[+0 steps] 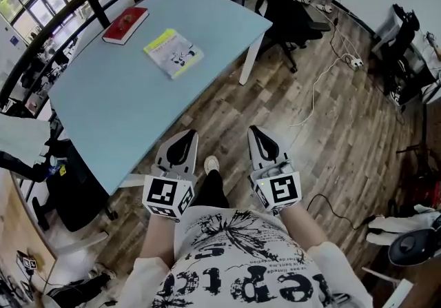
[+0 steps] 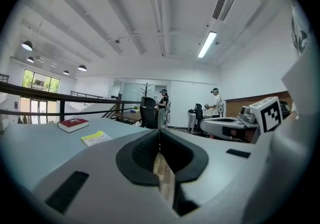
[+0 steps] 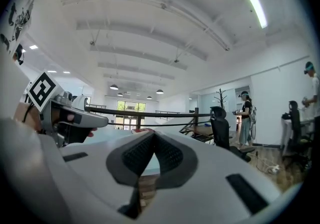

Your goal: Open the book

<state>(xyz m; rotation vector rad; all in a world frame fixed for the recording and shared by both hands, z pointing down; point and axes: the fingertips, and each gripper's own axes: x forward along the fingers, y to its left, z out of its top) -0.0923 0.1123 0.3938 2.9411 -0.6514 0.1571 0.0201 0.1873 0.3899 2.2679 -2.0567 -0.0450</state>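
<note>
Above the wooden floor (image 1: 344,134), short of the table's near corner, my left gripper (image 1: 186,136) had its jaws pressed together with nothing between them. My right gripper (image 1: 256,131), just beside it, was likewise closed and empty. Well ahead, on the light blue table (image 1: 124,114), a yellow-and-white book (image 1: 173,52) lay flat and closed. A red book (image 1: 125,25) lay closed beyond it, apart.

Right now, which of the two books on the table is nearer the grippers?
The yellow-and-white book. It lies closer to the person, while the red book sits farther back on the table, beyond it.
</note>
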